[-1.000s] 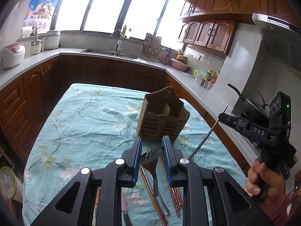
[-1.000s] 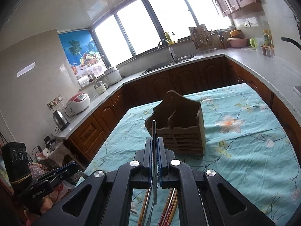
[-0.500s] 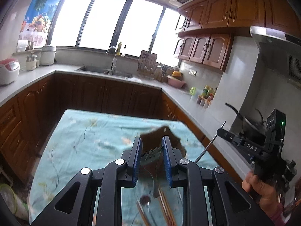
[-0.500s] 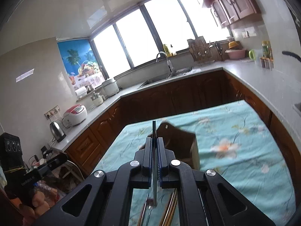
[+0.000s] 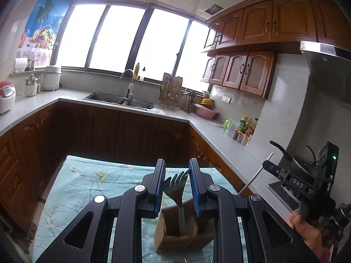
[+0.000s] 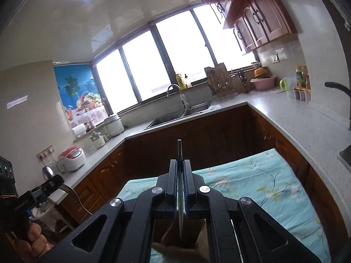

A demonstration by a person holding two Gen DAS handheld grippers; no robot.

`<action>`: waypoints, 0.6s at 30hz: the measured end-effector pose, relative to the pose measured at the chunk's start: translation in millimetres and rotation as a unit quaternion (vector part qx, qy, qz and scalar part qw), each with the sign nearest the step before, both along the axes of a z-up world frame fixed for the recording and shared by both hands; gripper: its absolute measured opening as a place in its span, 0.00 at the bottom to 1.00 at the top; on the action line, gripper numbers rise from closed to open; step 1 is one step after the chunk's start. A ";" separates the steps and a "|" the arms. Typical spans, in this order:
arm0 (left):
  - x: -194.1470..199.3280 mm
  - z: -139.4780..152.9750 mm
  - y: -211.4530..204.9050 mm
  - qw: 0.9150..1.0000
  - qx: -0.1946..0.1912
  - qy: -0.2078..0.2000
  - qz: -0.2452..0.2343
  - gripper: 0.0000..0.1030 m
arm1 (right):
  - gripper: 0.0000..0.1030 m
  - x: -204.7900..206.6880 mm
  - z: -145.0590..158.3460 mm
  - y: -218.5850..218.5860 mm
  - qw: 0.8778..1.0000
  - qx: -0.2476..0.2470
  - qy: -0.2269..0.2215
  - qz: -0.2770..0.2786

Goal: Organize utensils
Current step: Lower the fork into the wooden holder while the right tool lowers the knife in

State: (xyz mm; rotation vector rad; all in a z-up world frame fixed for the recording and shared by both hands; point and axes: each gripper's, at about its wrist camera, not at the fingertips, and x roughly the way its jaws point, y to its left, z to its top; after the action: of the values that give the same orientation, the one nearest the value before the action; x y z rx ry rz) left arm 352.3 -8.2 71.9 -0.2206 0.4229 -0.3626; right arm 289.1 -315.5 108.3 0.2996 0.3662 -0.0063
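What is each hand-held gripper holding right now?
Left hand-held gripper: closed on a fork.
Right hand-held gripper: closed on a thin metal utensil.

Your left tool is matte black plastic, built from two angular arms with triangular cut-outs, each arm joined by round silver screws. Its fingers carry ribbed blue pads on their inner faces. Your right tool has the same black frame, the same silver screw heads and the same blue pads. Seen from the side, that right tool's body is a black block with white lettering reading "DAS" and a small green light glowing near its top. The left one, viewed from the side, shows faint white lettering along its black housing. Your hand wraps each black grip.
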 end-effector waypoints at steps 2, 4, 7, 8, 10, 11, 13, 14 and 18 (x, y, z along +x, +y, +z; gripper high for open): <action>19.7 -18.6 -4.8 1.000 -0.004 0.016 0.004 0.20 | 0.04 6.5 -6.9 -2.0 1.000 -0.005 0.001 -0.005; 36.8 -30.4 -8.8 0.999 -0.011 0.031 0.009 0.20 | 0.04 14.7 -19.4 -3.8 1.000 -0.002 0.011 -0.003; 60.7 -50.1 -14.2 0.998 -0.022 0.054 0.014 0.20 | 0.04 23.3 -42.5 -5.4 1.000 0.006 0.029 -0.001; 66.7 -53.4 -15.8 0.998 -0.024 0.058 0.016 0.20 | 0.04 26.4 -51.1 -5.6 0.999 0.009 0.036 0.001; 81.2 -66.3 -20.6 0.997 -0.023 0.071 0.021 0.20 | 0.04 32.1 -70.9 -6.2 0.998 0.018 0.052 0.005; 87.9 -71.4 -23.1 0.997 -0.024 0.076 0.023 0.20 | 0.04 34.2 -79.1 -6.7 0.998 0.021 0.058 0.005; 98.6 -74.0 -26.6 0.996 -0.023 0.085 0.025 0.20 | 0.04 35.4 -89.3 -8.3 0.998 0.027 0.065 0.007; 101.2 -74.4 -27.1 0.996 -0.023 0.088 0.025 0.20 | 0.04 36.2 -94.6 -8.7 0.997 0.030 0.068 0.007; 109.2 -82.3 -31.5 0.994 -0.020 0.103 0.024 0.20 | 0.04 33.3 -98.2 -9.9 0.997 0.035 0.066 0.007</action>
State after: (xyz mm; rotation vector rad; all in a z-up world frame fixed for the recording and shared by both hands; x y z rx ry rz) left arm 461.5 -39.7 -10.5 -0.3083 0.6127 -0.3022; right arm 322.4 -325.4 10.1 0.3669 0.4998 -0.0003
